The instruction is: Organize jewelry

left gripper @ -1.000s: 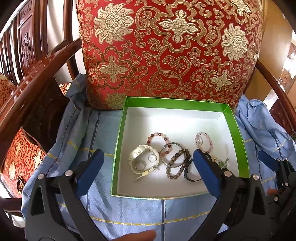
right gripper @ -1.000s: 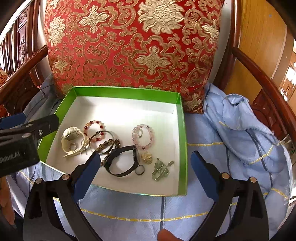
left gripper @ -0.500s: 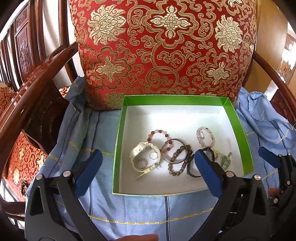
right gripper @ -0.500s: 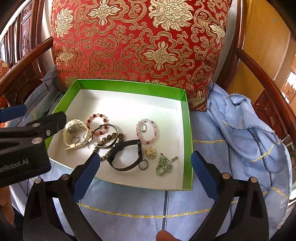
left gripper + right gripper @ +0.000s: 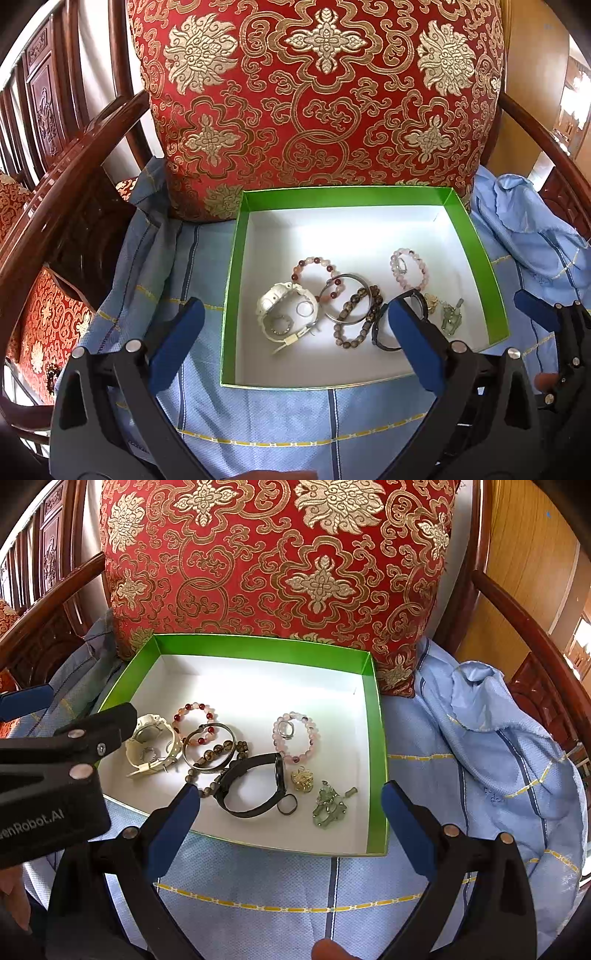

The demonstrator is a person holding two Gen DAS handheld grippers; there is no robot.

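Observation:
A green box with a white floor sits on a blue cloth on a chair seat. In it lie a white watch, a red bead bracelet, a silver bangle, a brown bead bracelet, a black band, a pink bead bracelet, a gold charm and a green pendant. My left gripper is open before the box's near left. My right gripper is open over the near edge.
A red and gold cushion stands right behind the box. Dark wooden armrests flank the seat. The blue cloth is bunched up at the right. The left gripper's body shows in the right wrist view.
Both grippers have moved slightly closer to the box and a bit to the right. The jewelry has not moved. Both grippers stay open.

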